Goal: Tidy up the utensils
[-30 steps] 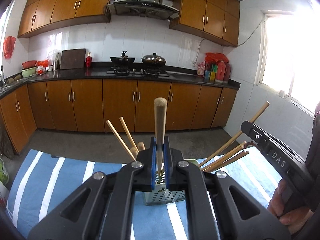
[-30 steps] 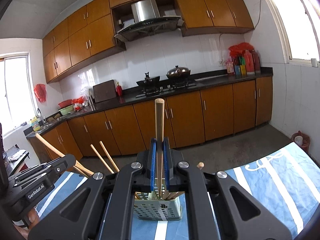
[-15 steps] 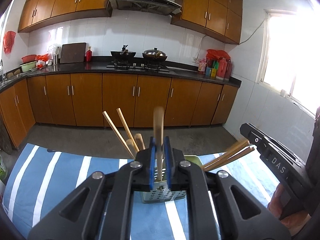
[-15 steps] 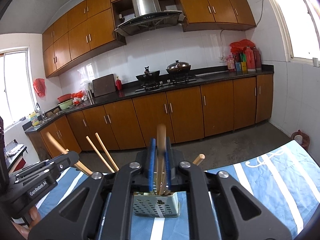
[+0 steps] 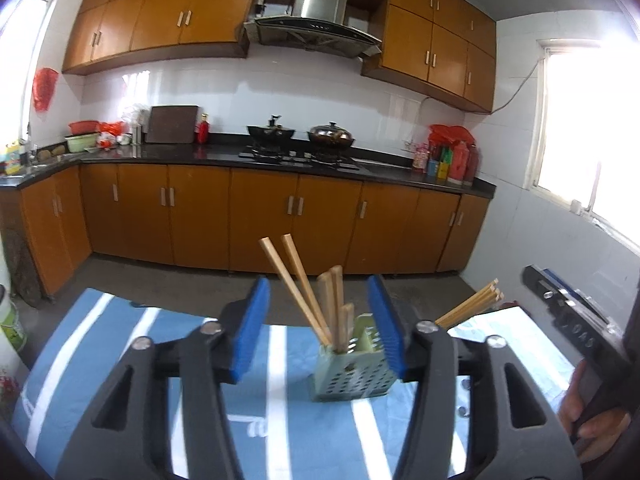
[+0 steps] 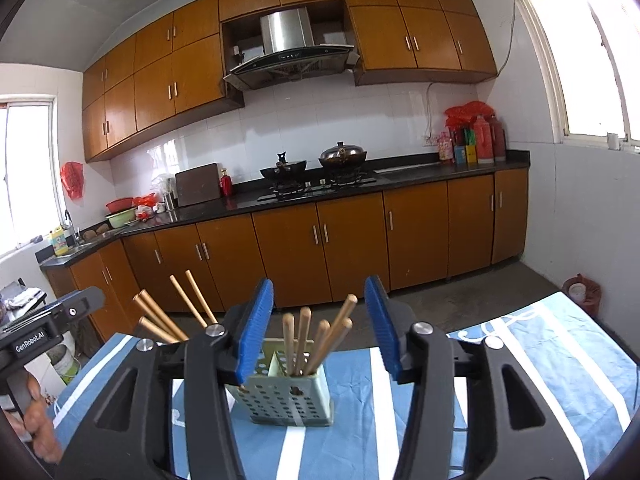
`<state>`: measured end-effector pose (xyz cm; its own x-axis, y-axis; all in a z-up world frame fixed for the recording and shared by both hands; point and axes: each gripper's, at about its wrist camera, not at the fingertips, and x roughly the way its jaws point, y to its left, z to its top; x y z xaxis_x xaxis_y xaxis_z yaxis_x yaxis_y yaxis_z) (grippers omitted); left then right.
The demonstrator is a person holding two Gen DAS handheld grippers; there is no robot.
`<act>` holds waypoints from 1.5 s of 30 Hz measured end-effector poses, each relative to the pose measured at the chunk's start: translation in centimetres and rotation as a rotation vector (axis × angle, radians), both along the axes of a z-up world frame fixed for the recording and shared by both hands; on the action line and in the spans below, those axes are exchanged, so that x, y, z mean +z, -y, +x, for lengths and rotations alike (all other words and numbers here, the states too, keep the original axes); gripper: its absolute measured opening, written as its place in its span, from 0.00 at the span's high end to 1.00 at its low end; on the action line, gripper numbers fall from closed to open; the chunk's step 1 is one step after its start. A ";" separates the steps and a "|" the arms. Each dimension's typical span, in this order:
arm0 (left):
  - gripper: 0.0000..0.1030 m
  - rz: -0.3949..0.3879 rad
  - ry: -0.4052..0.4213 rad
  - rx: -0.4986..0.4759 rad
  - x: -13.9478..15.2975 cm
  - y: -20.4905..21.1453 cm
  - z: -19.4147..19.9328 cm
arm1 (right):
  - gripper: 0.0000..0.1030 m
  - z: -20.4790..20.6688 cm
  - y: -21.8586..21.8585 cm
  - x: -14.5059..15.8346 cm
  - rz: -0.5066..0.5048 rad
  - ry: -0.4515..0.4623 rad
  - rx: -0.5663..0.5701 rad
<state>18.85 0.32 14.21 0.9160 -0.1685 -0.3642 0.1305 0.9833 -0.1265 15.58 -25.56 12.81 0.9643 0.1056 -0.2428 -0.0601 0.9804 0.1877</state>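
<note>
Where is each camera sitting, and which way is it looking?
Left wrist: on the left hand-held gripper, looking along its open blue fingers at the green utensil holder with chopsticks; the person's right hand shows at the right edge.
Right wrist: on the right hand-held gripper, also open, facing the same holder; the left hand shows at the left edge.
Both share the holder, the striped blue cloth and the kitchen counter behind.

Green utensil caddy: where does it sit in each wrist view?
Left wrist: green utensil caddy low, right of centre, partly behind the open left gripper's right blue pad.
Right wrist: caddy low centre, between the open right gripper's fingers.
Shared landmark: range hood.
</note>
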 end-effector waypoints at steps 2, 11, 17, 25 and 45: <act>0.36 0.010 0.010 0.014 -0.4 -0.7 -1.3 | 0.38 -1.2 0.0 -0.1 -0.012 0.015 -0.006; 0.04 0.134 0.059 0.080 -3.9 -1.3 -7.2 | 0.02 -6.1 -1.5 -2.9 -0.087 0.049 -0.006; 0.04 0.180 0.035 0.116 -7.1 -1.2 -9.3 | 0.02 -7.7 -2.2 -5.3 -0.109 0.007 -0.019; 0.04 0.176 0.044 0.140 -9.5 -1.9 -12.6 | 0.02 -9.9 -2.8 -8.2 -0.148 -0.032 -0.071; 0.04 0.163 -0.017 0.137 -13.8 -1.6 -15.1 | 0.02 -12.7 -5.2 -12.6 -0.209 -0.077 -0.021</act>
<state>3.78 1.96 0.46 0.9198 0.0198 -0.3918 -0.0066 0.9994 0.0348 2.85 -20.36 0.22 0.9434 0.0252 -0.3306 -0.0324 0.9993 -0.0162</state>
